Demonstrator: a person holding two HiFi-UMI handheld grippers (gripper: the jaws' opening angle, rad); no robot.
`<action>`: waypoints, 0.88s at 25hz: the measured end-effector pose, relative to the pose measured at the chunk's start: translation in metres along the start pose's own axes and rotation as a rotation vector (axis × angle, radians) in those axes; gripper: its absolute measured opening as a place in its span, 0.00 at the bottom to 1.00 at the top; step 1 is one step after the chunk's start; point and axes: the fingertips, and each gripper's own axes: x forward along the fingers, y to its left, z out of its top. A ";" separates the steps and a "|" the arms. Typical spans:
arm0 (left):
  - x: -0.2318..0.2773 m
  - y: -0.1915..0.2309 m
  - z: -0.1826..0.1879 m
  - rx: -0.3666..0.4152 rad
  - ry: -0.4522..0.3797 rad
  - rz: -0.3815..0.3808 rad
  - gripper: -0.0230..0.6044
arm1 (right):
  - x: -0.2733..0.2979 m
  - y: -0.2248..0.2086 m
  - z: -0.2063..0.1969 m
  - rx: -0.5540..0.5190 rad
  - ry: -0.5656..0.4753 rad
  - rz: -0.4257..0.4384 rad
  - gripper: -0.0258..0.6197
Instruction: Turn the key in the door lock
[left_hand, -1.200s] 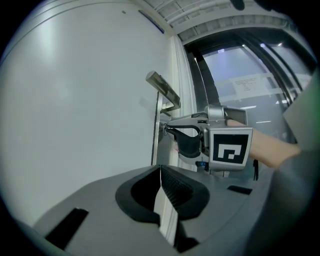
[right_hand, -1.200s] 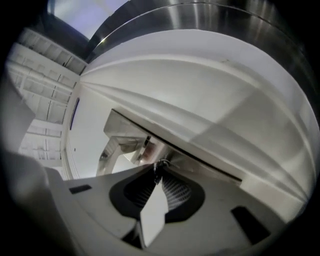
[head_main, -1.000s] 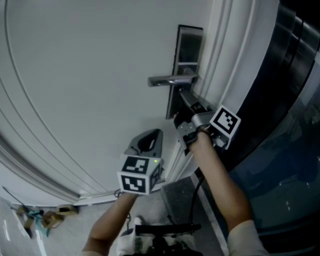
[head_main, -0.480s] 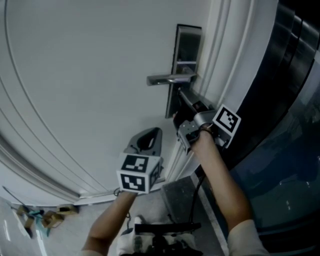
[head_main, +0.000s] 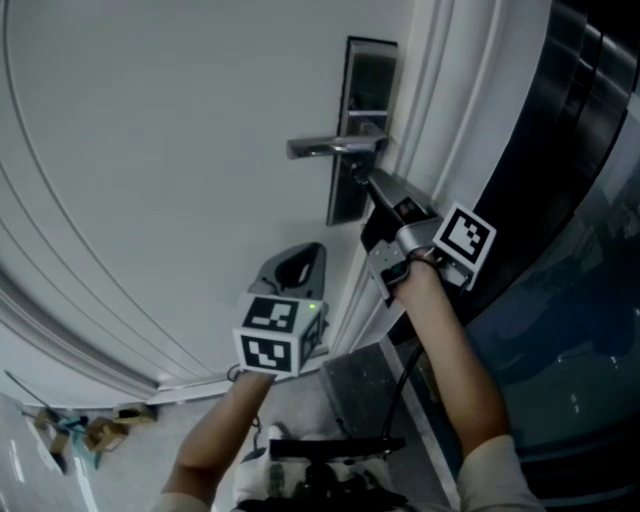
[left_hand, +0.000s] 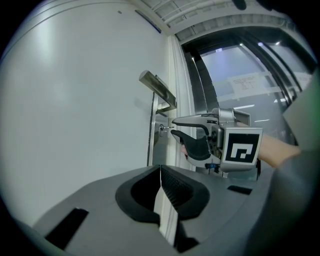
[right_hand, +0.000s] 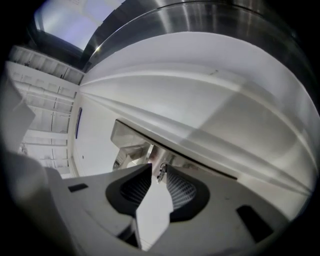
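A small key (right_hand: 161, 172) sticks out of the steel lock plate (head_main: 363, 85) on the white door (head_main: 170, 150), just below the lever handle (head_main: 333, 148). My right gripper (head_main: 360, 180) points at the lock. Its jaws are opening, and the key stands between the tips with a little space on either side. In the left gripper view the same right gripper (left_hand: 172, 127) reaches the key (left_hand: 164, 128) from the right. My left gripper (head_main: 292, 278) hangs lower, apart from the door. Its jaws meet at the tips and hold nothing.
The white door frame (head_main: 440, 110) runs beside the lock. A dark glass panel (head_main: 570, 200) stands to its right, with a paper sheet (left_hand: 245, 82) on it. Small scraps (head_main: 70, 432) lie on the floor at lower left. Dark gear (head_main: 330, 465) sits by my body.
The right gripper's jaws have parted around the key, and that hand has drawn back a little from the door. The left gripper has stayed where it was.
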 end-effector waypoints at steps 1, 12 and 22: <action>0.000 -0.001 0.001 0.000 -0.002 -0.002 0.06 | -0.002 0.000 0.002 -0.034 -0.001 -0.006 0.20; 0.003 -0.005 -0.005 -0.005 0.006 -0.008 0.06 | -0.013 0.036 0.008 -0.730 0.070 -0.051 0.21; 0.002 -0.003 -0.004 -0.006 0.004 -0.005 0.06 | -0.006 0.049 -0.018 -1.347 0.216 -0.060 0.23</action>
